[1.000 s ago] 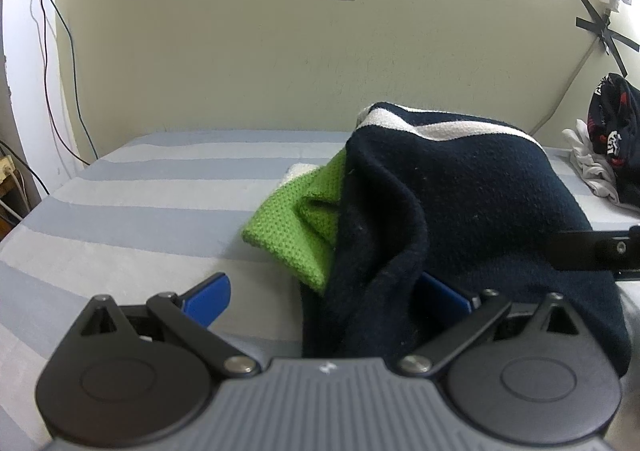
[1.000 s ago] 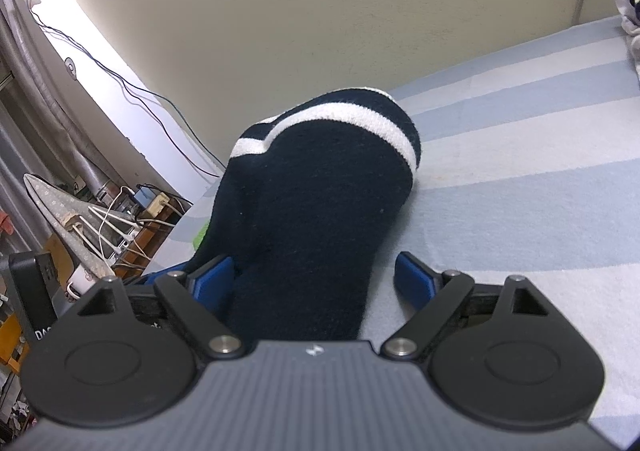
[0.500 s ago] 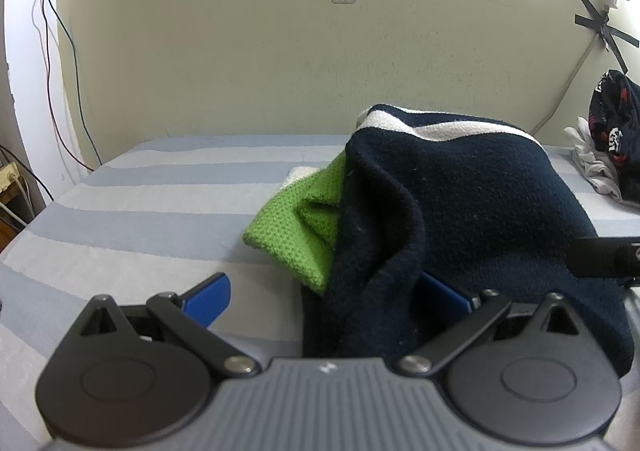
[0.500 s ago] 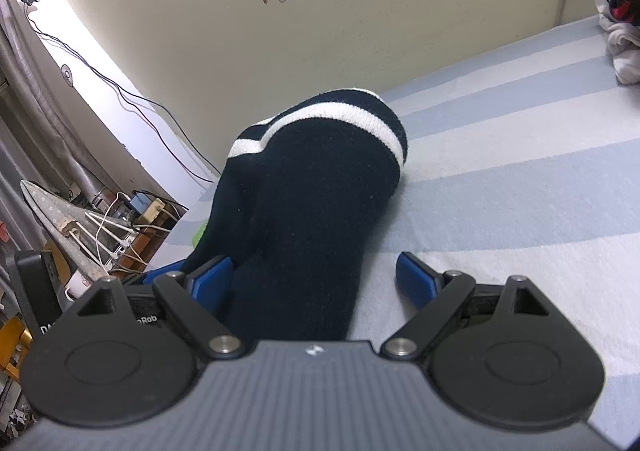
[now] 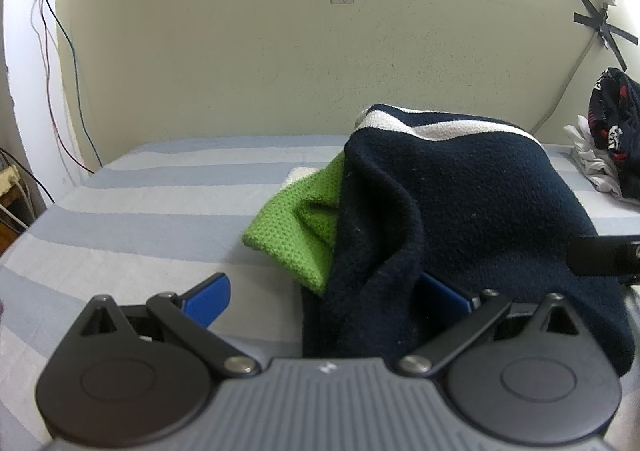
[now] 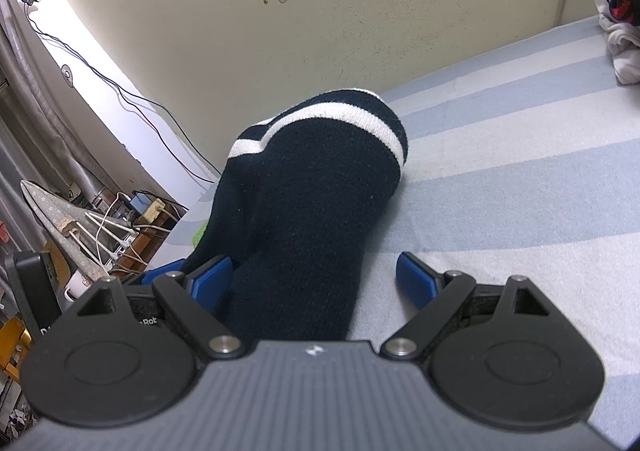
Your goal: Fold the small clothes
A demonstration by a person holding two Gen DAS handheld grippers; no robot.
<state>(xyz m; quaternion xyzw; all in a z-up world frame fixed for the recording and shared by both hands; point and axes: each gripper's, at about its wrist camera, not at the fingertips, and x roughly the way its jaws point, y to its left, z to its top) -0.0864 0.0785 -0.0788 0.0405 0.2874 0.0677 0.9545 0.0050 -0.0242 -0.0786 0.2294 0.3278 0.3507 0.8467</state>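
Lying lengthwise ahead of both tools on the striped bed [image 6: 520, 179], the navy sock [image 6: 308, 203] sits between the wide-open right gripper [image 6: 312, 283], clear of its right pad, nearer than the open left gripper [image 5: 324, 299], with green cloth [image 5: 292, 227] beyond.

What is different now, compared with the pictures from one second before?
Nothing visibly changed. The left gripper and the right gripper stay open around the dark sock and grip nothing. The green cloth lies against the sock on the striped bed, as before.
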